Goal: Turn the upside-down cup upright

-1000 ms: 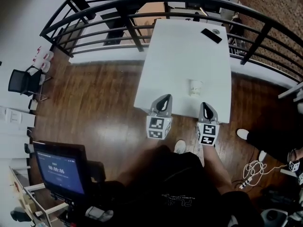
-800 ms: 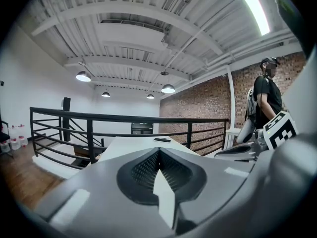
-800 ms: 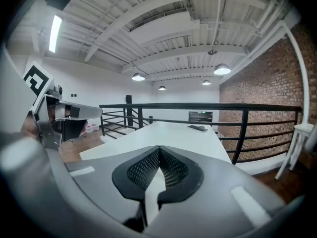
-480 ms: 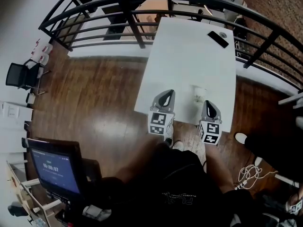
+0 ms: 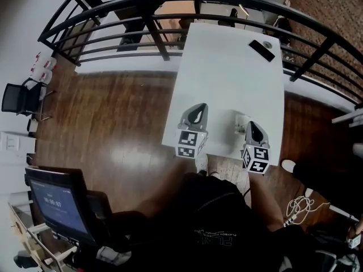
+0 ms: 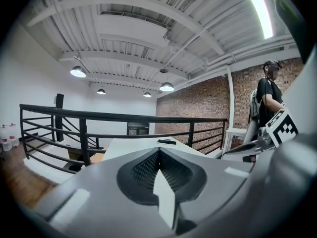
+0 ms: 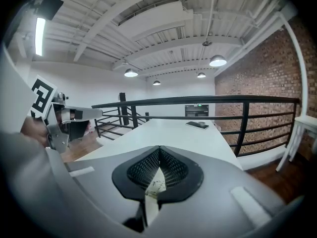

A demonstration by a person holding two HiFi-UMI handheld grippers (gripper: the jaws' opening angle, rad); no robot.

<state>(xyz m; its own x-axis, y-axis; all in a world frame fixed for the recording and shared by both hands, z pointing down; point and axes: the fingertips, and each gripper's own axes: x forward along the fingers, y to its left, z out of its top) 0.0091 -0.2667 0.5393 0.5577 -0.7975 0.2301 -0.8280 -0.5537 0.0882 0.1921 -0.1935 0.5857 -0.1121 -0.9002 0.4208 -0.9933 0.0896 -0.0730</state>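
The left gripper (image 5: 197,112) and right gripper (image 5: 253,130), jaws pressed together, hang over the surface's (image 5: 227,67) near edge; the cup (image 5: 240,121) sits beside the right.

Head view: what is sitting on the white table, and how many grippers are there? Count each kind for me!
Cup: 1
Dark flat device: 1
Grippers: 2, the left gripper and the right gripper
Total: 4
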